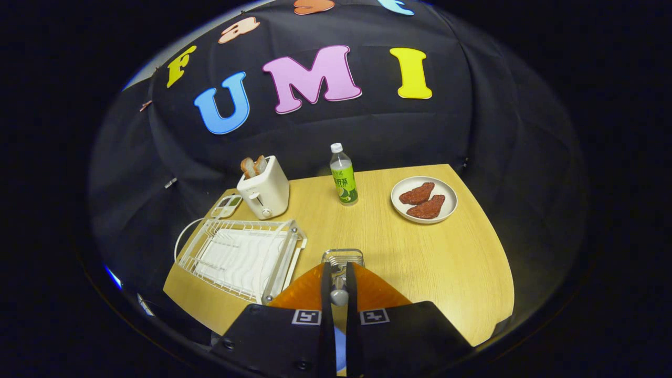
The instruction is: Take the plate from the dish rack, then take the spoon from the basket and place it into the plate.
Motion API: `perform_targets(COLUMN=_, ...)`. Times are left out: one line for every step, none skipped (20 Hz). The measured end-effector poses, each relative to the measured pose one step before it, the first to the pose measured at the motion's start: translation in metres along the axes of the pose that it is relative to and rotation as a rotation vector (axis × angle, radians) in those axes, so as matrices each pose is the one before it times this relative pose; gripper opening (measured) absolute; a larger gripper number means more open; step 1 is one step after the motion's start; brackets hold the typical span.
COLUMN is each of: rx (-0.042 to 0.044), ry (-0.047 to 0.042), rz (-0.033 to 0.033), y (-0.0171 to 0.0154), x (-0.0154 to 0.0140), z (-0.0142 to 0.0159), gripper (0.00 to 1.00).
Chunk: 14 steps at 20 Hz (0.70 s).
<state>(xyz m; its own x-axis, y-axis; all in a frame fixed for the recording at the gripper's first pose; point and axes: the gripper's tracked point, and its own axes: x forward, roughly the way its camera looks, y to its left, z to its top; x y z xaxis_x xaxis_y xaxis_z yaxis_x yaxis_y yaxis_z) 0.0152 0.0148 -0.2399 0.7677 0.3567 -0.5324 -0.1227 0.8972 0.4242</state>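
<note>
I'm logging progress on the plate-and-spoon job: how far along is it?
Done: the dish rack stands empty and the orange plate lies on the table beside it. In hand: the gripper is closed on the spoon, above the plate, with the basket just beyond. Left: release the spoon into the plate.

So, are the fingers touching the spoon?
Touching. In the gripper view both fingers press on the spoon handle between them, above the orange plate.

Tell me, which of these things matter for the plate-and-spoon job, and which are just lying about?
Part of the job: tongs, closed on the spoon; orange plate beneath them; wire basket just ahead; dish rack.

Lying about: toaster with bread; green bottle; white plate of meat.
</note>
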Motion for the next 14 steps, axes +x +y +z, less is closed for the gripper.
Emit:
perform_targets(rx=0.00243, ry=-0.01114, rz=0.01554, y=0.00790, x=-0.01185, z=0.00223, gripper=0.12)
perform_targets(rx=0.00621, ry=-0.00801, rz=0.02052, y=0.00850, x=-0.01159, z=0.00079, gripper=0.12)
perform_targets(rx=0.00665, ry=-0.00706, rz=0.02077, y=0.00866, x=-0.01135, z=-0.00040, gripper=0.12)
perform_targets(rx=0.00622, ry=0.00027, rz=0.01771, y=0.00742, x=-0.01002, z=-0.00296, gripper=0.12)
perform_targets(rx=0.00161, ry=0.00942, rz=0.01644, y=0.00767, x=-0.00801, z=-0.00726, gripper=0.12)
perform_targets(rx=0.00025, ry=0.01100, rz=0.01585, y=0.00797, x=-0.00667, z=-0.00809, gripper=0.11)
perform_targets(rx=-0.00416, ry=0.01222, rz=0.01531, y=0.00875, x=-0.00517, z=-0.00896, gripper=0.12)
perform_targets(rx=-0.00512, ry=0.01385, rz=0.00948, y=0.00651, x=-0.00305, z=-0.01007, gripper=0.12)
perform_targets(rx=-0.00468, ry=0.02221, rz=0.00509, y=0.00574, x=-0.00224, z=-0.01380, gripper=0.12)
perform_targets(rx=-0.00220, ry=0.02060, rz=0.00241, y=0.00399, x=-0.00011, z=-0.01271, gripper=0.12)
perform_targets(rx=-0.00155, ry=0.01919, rz=0.00275, y=0.00367, x=0.00055, z=-0.01228, gripper=0.12)
perform_targets(rx=0.00307, ry=0.01305, rz=-0.00158, y=0.00212, x=0.00229, z=-0.01018, gripper=0.12)
perform_targets(rx=0.00201, ry=0.01440, rz=0.00101, y=0.00214, x=0.00356, z=-0.01096, gripper=0.12)
perform_targets(rx=0.00063, ry=0.01627, rz=-0.00368, y=0.00026, x=0.00389, z=-0.00985, gripper=0.12)
